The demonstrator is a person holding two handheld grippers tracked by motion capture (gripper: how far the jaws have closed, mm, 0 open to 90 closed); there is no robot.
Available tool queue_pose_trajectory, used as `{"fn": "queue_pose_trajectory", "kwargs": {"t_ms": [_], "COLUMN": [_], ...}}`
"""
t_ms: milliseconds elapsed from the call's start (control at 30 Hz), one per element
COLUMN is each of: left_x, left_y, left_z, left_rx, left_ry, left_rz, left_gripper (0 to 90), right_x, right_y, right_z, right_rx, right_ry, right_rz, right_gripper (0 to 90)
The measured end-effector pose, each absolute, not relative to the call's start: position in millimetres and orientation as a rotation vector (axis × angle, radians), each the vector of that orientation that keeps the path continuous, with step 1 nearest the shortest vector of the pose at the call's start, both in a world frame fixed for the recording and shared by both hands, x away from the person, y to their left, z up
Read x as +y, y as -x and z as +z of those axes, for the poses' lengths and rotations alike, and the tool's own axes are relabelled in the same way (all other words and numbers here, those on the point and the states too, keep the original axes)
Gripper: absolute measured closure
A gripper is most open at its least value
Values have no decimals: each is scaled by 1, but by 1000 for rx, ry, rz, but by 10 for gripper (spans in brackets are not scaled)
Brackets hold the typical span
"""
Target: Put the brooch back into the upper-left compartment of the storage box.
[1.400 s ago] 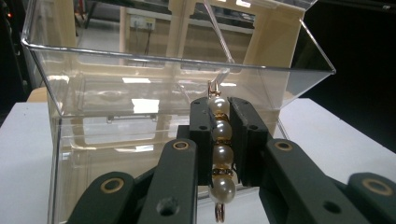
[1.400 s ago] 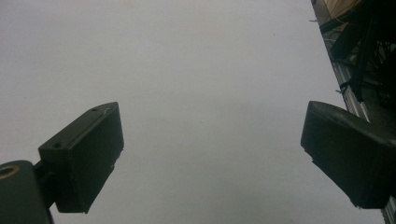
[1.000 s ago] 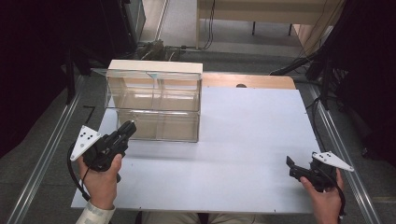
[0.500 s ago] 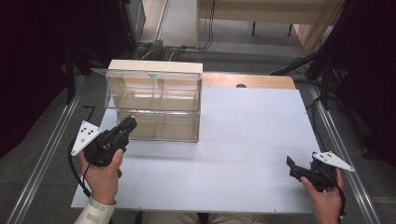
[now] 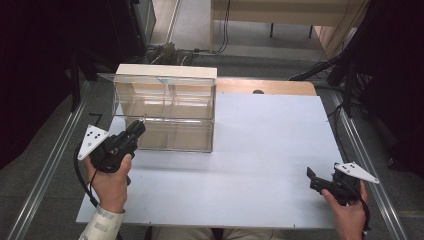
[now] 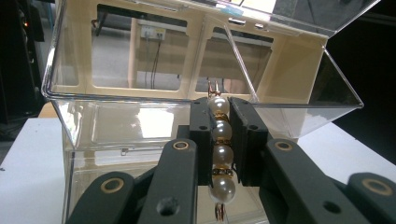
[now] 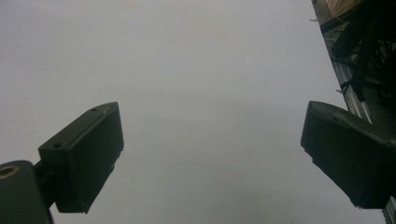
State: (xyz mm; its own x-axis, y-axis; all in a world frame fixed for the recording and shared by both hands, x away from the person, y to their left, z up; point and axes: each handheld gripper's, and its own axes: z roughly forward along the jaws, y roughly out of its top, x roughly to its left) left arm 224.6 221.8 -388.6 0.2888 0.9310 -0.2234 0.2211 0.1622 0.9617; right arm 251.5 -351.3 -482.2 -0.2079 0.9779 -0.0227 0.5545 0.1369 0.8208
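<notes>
White tabletop (image 5: pixel 260 150) — dark room around

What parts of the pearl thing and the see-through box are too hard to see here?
- Pearl strand: its bottom end is cut off by the left gripper view's lower edge.
- Same strand, high view: hidden inside the left gripper.
- Clear box: glare hides what the compartments hold.

Grey floor (image 5: pixel 192 22), wooden bench (image 5: pixel 280 10) behind, dark surroundings, perhaps curtains.

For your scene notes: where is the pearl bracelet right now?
In the left gripper view, the pearl bracelet is clamped upright in the left claw, just in front of the clear box and its open lid.
</notes>
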Motion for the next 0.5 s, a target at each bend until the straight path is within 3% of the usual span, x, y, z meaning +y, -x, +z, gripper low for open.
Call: {"fn": "queue_pose_trajectory", "kwargs": {"t_ms": [500], "left_x": [223], "left_y": [-232], "left_z": [-379], "left_rx": [1192], "left_ry": [-1322], "left_rz": [747], "left_gripper": [806], "right_x": [-351], "right_y": [-252], "right_z": [-482], "right_rx": [1837], "right_ry": [-1469], "right_rz": [942], "right_gripper": [44]}}
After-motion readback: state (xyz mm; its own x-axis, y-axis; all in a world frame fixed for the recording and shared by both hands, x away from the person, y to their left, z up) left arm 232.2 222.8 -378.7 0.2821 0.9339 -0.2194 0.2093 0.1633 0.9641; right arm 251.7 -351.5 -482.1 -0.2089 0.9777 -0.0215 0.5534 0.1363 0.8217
